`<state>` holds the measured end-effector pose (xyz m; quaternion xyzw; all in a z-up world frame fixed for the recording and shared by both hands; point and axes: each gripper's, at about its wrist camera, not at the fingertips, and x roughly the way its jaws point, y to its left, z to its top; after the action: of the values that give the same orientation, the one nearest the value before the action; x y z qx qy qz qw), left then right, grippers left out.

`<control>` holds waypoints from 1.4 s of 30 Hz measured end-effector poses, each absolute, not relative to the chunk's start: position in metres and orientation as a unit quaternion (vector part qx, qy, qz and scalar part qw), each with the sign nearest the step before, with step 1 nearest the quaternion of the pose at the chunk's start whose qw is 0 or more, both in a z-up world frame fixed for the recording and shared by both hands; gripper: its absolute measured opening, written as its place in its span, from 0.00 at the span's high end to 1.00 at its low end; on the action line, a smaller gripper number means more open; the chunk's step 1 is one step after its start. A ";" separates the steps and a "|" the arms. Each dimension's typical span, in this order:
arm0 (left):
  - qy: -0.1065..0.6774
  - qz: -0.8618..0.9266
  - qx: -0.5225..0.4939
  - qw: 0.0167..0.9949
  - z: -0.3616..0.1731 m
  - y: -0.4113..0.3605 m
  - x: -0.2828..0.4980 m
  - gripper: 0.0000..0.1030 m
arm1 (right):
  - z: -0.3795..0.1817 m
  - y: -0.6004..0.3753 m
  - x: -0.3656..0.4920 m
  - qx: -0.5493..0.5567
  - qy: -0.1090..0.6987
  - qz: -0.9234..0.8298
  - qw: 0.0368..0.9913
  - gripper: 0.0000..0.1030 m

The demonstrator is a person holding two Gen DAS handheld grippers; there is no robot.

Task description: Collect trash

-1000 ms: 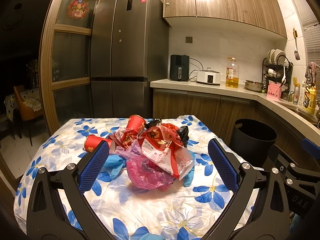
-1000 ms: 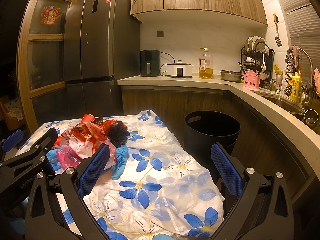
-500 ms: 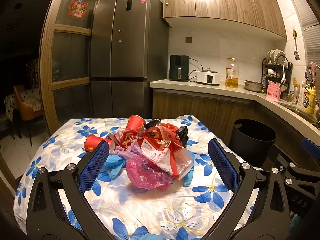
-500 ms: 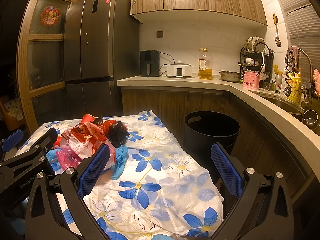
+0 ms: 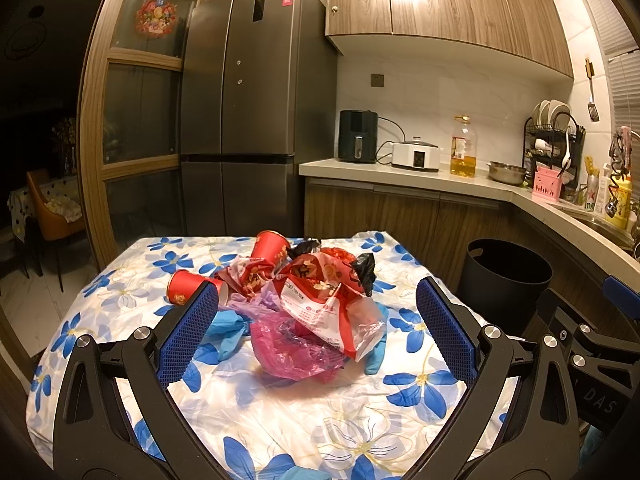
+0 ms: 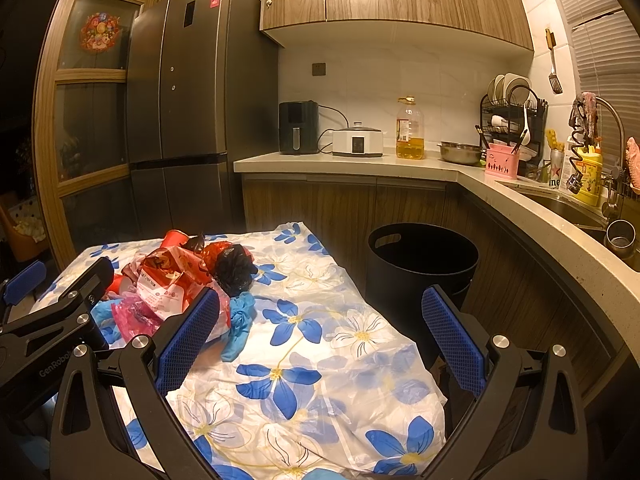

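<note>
Two grippers, both w/ jaws spread wide & holding nothing. Left gripper (image 5: 316, 328) hangs low over the near edge of the worktop (image 5: 280, 420), lined up on the trash pile (image 5: 316, 300) so the heap sits framed between its pads; looks like the pre-grasp pose, opening wide enough for bulky crumpled stuff. Right gripper (image 6: 316, 328) is off to the right side, aimed past the pile toward the bin, prob waiting to assist or take the next piece.

Nearest in pile: pink plastic bag (image 5: 296, 350), w/ a red-and-white snack wrapper (image 5: 320, 304) draped on top, so those go first. Blue gloves (image 5: 228, 326) poke out from under on both sides. Further back: black plastic bag (image 5: 364, 270), then two red paper cups, one tipped on its side (image 5: 188, 292) at left, other (image 5: 270, 246) tilted at the pile's far side. All heaped mid-worktop on the floral cloth, touching each other, so one grab may drag extras.

Black trash bin (image 6: 420, 260) stands on the floor just beside the worktop's right edge, open-topped, looks empty. Nothing collected yet. Beyond: counter & fridge, not relevant.
</note>
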<state>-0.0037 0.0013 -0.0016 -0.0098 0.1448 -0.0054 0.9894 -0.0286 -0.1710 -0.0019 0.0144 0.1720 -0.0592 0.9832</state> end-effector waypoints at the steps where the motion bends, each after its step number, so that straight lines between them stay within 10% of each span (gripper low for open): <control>1: 0.145 -0.005 -0.009 0.989 -0.001 0.001 -0.003 0.05 | -0.002 -0.171 -0.029 0.015 0.172 -0.059 0.983 0.05; 42: 0.148 -0.007 -0.016 0.989 0.002 -0.006 0.001 0.05 | -0.002 -0.172 -0.023 0.017 0.176 -0.056 0.983 0.05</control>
<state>0.0011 -0.0055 0.0018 -0.0162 0.1477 -0.0073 0.9889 -0.0232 -0.1720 -0.0017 0.0166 0.1763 -0.0564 0.9826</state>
